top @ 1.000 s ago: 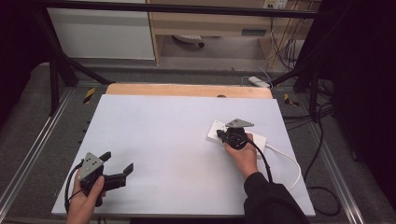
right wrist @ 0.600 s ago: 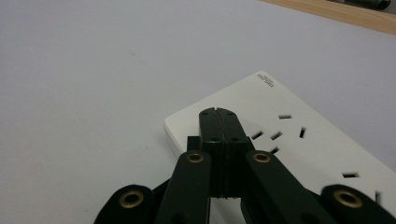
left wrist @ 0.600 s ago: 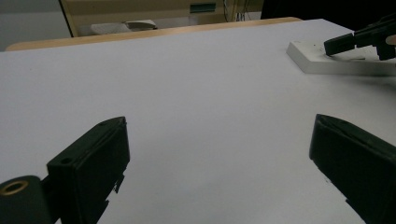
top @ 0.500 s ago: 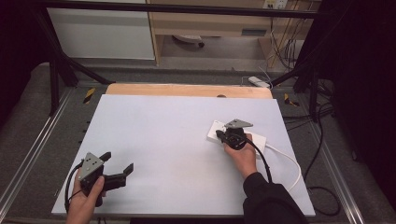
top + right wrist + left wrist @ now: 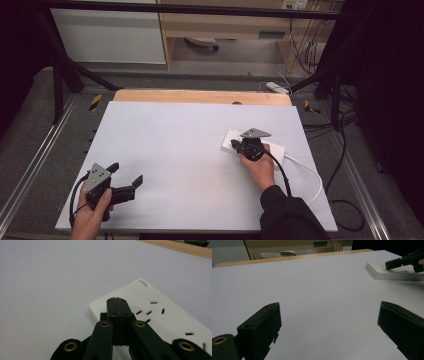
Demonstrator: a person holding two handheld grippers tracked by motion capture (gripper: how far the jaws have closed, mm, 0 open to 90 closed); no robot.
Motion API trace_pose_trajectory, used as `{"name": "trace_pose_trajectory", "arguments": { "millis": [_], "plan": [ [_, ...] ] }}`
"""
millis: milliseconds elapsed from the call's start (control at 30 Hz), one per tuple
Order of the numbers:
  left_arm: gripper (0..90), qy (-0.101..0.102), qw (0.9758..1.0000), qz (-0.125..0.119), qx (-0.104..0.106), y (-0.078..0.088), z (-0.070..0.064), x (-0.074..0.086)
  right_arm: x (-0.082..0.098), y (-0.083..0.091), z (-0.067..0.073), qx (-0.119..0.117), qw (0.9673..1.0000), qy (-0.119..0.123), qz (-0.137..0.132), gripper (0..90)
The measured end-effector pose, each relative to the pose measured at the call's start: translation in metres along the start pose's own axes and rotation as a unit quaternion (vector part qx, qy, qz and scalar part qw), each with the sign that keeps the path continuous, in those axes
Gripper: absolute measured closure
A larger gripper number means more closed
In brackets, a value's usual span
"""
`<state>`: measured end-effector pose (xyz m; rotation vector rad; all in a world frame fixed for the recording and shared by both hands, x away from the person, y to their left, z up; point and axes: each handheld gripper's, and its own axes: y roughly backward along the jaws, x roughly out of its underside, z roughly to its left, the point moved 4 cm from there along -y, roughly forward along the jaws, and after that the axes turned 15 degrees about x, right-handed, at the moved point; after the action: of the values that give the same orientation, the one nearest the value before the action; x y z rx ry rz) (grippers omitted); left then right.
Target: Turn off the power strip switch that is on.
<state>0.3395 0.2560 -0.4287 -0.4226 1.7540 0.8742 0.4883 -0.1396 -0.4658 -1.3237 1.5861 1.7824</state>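
Power strip point(image 5: 252, 149) lay at about three o'clock on the white table point(image 5: 175, 150) in the high view, and nothing had shifted since the earlier pictures: your right gripper point(image 5: 235, 144) stayed on its near end while your left gripper point(image 5: 126, 176) waited at seven o'clock. In the left gripper view your jaws stood wide apart over bare table, the strip at one o'clock. In the right gripper view your jaws were pressed together, empty, over the strip's end, so I judge you were pushing or steadying it rather than gripping.
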Motion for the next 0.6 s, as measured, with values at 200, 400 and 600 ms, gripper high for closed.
{"name": "trace_pose_trajectory", "arguments": {
  "millis": [200,400,600],
  "plan": [
    [5.2,0.000,1.0000,0.000,0.000,0.0000,0.0001,0.0000,0.0005,-0.0003,-0.0004,-0.001,1.0000,0.001,-0.005,90.0],
    [5.2,-0.001,1.0000,0.000,0.000,-0.0001,0.0000,-0.0001,0.0009,-0.0003,-0.0003,-0.001,1.0000,-0.001,-0.006,90.0],
    [5.1,0.000,1.0000,0.000,0.000,0.0000,0.0001,0.0000,0.0011,-0.0002,-0.0002,-0.002,1.0000,-0.003,-0.005,90.0]
  ]
}}
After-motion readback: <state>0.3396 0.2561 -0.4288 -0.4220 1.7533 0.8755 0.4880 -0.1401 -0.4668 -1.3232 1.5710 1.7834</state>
